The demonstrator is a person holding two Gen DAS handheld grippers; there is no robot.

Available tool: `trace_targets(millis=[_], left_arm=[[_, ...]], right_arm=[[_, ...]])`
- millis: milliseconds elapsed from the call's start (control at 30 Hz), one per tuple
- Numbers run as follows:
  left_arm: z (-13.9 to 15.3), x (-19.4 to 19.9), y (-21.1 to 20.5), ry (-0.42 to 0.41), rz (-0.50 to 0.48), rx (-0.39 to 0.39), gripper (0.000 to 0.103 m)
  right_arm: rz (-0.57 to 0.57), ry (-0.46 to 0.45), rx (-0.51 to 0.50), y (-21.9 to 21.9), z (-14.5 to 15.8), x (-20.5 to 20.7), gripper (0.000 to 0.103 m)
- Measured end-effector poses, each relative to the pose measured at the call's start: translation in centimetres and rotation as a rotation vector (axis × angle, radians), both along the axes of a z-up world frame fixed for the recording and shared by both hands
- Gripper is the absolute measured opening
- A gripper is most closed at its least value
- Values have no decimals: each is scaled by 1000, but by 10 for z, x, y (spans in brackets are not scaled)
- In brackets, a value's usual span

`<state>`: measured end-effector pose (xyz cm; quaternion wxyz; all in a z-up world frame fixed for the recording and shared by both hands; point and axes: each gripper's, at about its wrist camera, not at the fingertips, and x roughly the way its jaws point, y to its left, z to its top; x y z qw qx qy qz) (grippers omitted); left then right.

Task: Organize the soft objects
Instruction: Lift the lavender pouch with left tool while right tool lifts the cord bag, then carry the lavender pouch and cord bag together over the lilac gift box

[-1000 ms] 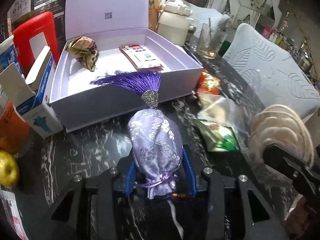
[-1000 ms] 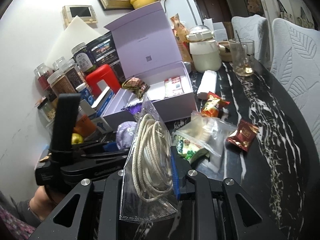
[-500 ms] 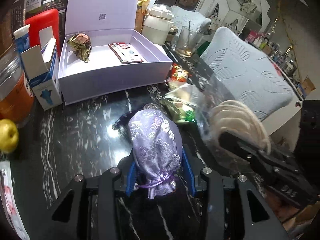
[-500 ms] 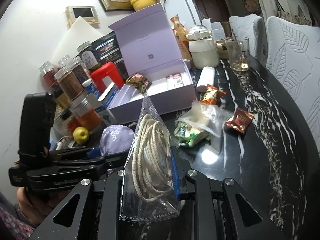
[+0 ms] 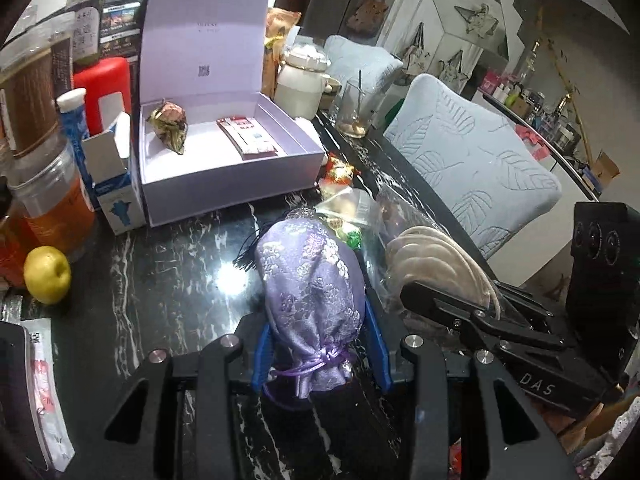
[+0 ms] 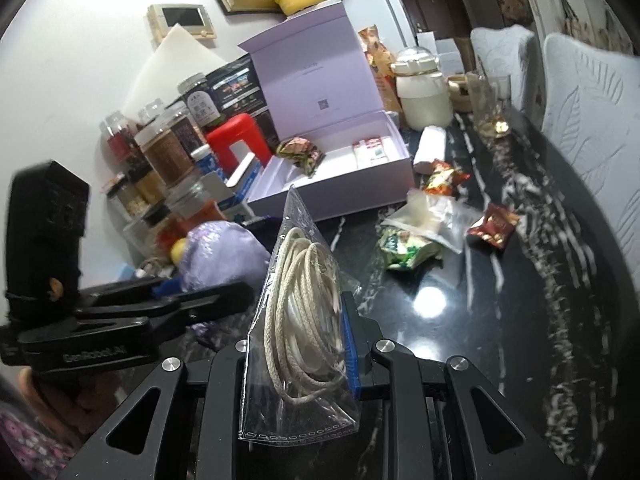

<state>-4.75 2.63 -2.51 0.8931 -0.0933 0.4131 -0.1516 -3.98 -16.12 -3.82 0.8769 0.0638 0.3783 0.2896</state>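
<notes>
Left hand-held gripper (image 5: 318, 354): blue pads clamped on a lavender brocade drawstring pouch (image 5: 310, 284), held clear of the black marble surface (image 5: 160, 280). Pouch's tied neck sits near the camera, its rounded bottom points far; a dark purple tassel (image 5: 248, 256) hangs off the far end.

Right hand-held gripper (image 6: 304, 350): narrow, closed on a clear zip bag with a coil of white cord (image 6: 306, 300); the bag stands upright between the pads, sealed edge nearest the camera. From the left wrist camera the same bag shows to the right of the pouch, just beside it.

Open lilac gift box (image 5: 224, 160) sits far-left on the surface, lid standing up. Inside: a crumpled gold-brown foil packet (image 5: 168, 126) at its left, a red-and-white flat sachet pack (image 5: 248, 140) mid-right.

Loose on the surface right of the box: a clear bag with green-wrapped items (image 6: 416, 232), a red-orange snack packet (image 6: 444, 176), a dark red foil packet (image 6: 494, 226).

Yellow apple (image 5: 47, 274) near the left edge, beside jars.
</notes>
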Motion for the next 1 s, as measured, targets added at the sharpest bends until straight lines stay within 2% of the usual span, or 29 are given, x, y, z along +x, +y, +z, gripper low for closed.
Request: trace_targets(millis=[200, 467, 1000], left_arm=[[11, -4, 8, -23, 16, -5, 40], [40, 4, 17, -103, 27, -5, 40], [92, 64, 40, -275, 80, 31, 40]], right_arm=[[14, -30, -33, 10, 12, -3, 24], [57, -83, -39, 19, 37, 6, 24], [43, -229, -56, 25, 88, 62, 24]])
